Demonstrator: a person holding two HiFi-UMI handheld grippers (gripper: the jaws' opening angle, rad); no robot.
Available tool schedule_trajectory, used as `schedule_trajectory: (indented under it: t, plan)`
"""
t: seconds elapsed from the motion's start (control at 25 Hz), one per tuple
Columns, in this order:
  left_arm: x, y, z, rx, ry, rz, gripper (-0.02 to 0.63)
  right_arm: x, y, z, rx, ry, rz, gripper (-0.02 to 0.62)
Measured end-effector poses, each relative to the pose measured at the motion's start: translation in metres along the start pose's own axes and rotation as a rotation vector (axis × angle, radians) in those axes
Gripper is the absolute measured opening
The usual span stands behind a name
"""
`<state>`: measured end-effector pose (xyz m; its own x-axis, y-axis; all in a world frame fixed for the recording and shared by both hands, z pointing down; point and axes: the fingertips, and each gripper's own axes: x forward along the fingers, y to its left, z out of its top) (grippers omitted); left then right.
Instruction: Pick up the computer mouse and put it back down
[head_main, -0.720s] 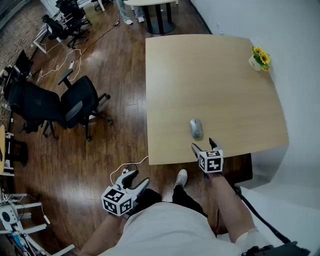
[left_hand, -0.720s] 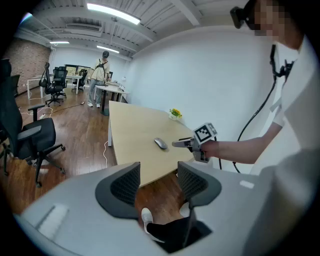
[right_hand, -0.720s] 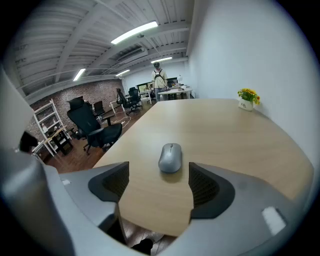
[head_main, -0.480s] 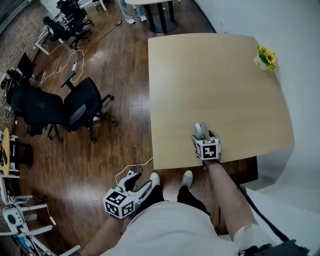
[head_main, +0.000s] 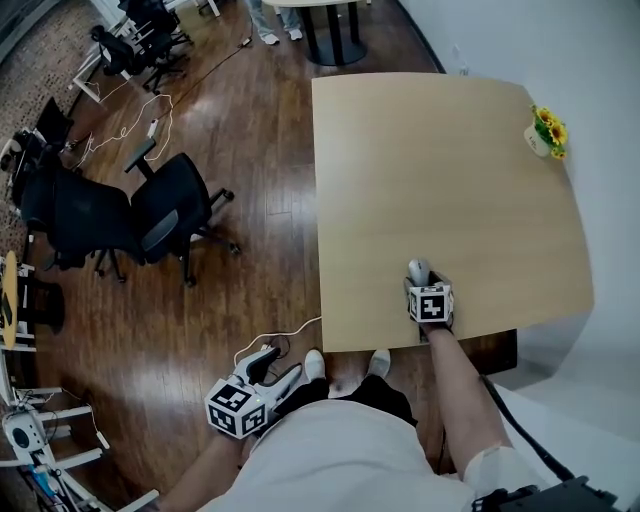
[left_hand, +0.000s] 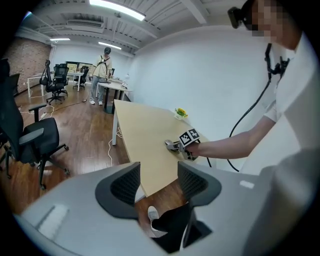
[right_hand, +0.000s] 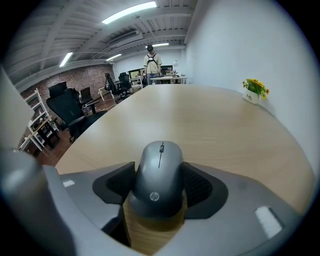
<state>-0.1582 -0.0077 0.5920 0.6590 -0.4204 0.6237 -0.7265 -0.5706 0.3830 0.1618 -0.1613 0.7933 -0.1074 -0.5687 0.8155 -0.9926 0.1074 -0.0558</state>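
Observation:
A grey computer mouse (right_hand: 160, 175) lies on the light wooden table (head_main: 440, 170) close to its near edge; in the head view the computer mouse (head_main: 417, 269) peeks out just beyond the marker cube. My right gripper (head_main: 419, 280) straddles it, and in the right gripper view both pads of the right gripper (right_hand: 159, 184) press against the mouse's sides. The mouse still rests on the tabletop. My left gripper (head_main: 274, 361) hangs low beside the person's leg above the floor; the left gripper (left_hand: 159, 182) stands open with nothing between its fingers.
A small pot of yellow flowers (head_main: 546, 134) stands at the table's far right corner. Black office chairs (head_main: 165, 210) stand on the wooden floor to the left. A white cable (head_main: 283, 334) trails off the table's near left corner. A person (right_hand: 152, 62) stands far behind.
My right gripper has slid forward over the table edge to the mouse and closed round it. The left gripper has barely moved.

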Motion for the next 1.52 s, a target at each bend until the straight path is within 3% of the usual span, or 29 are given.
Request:
schedule_trajectory:
  t: [0.2,0.44,0.8,1.0,1.52]
  plan:
    - [0.009,0.005,0.011,0.027,-0.010,-0.031,0.212,-0.008,0.004,0.000,0.010,0.010,0.012,0.299]
    - [0.019,-0.007,0.031,0.094,-0.028,-0.086,0.212,-0.062,0.021,0.016,0.031,-0.055,0.071,0.299]
    - [0.031,-0.021,0.052,0.145,-0.066,-0.157,0.212,-0.216,0.078,0.041,-0.023,-0.197,0.165,0.301]
    - [0.039,-0.035,0.051,0.192,-0.048,-0.204,0.212,-0.284,0.089,0.044,-0.058,-0.249,0.156,0.301]
    - [0.044,-0.056,0.058,0.230,-0.067,-0.273,0.198,-0.315,0.082,0.034,0.025,-0.283,0.127,0.301]
